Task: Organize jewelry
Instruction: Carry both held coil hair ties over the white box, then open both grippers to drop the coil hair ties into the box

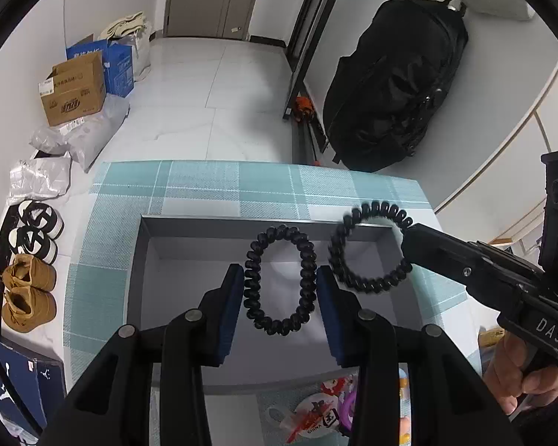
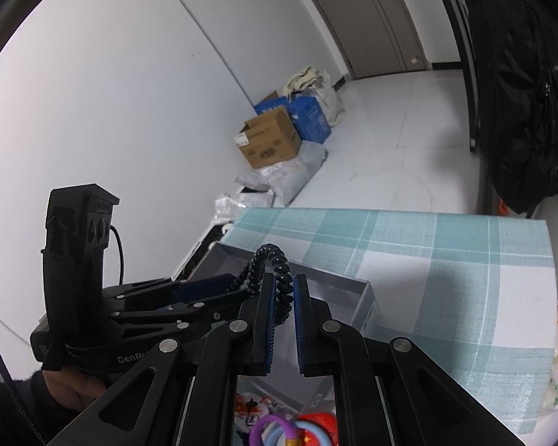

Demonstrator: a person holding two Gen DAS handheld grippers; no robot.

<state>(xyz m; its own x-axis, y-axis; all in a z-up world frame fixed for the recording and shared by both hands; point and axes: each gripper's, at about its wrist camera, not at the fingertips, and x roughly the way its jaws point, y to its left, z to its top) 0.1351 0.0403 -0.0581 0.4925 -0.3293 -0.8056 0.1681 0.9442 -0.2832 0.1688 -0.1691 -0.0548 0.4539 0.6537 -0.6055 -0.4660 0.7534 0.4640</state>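
I have two black spiral hair ties, one in each gripper, both held above the open grey box [image 1: 219, 223] on the checked tablecloth [image 1: 212, 186]. The first hair tie [image 1: 279, 278] sits between the blue pads of my left gripper [image 1: 281, 290], which press its two sides so the ring is squeezed into a tall oval; the fingers stand fairly narrow around it. It hangs over the box's pale inside.

The second hair tie [image 1: 370, 247] is pinched at its right edge by the tips of my right gripper [image 1: 405, 236], whose fingers are drawn tight together on the coil. It hangs round and slightly blurred over the box's far right corner, just beside the first tie; I cannot tell whether the two touch. In the right wrist view the same tie [image 2: 279, 278] rises as a coil between the blue pads [image 2: 268, 316].

At the near edge of the table, below the box, lie some coloured trinkets [image 1: 327, 409], too blurred to name. Beyond the table are a white tiled floor [image 1: 204, 85], cardboard boxes [image 1: 74, 89], shoes [image 1: 26, 293] and a black backpack [image 1: 394, 81] hanging on the wall.
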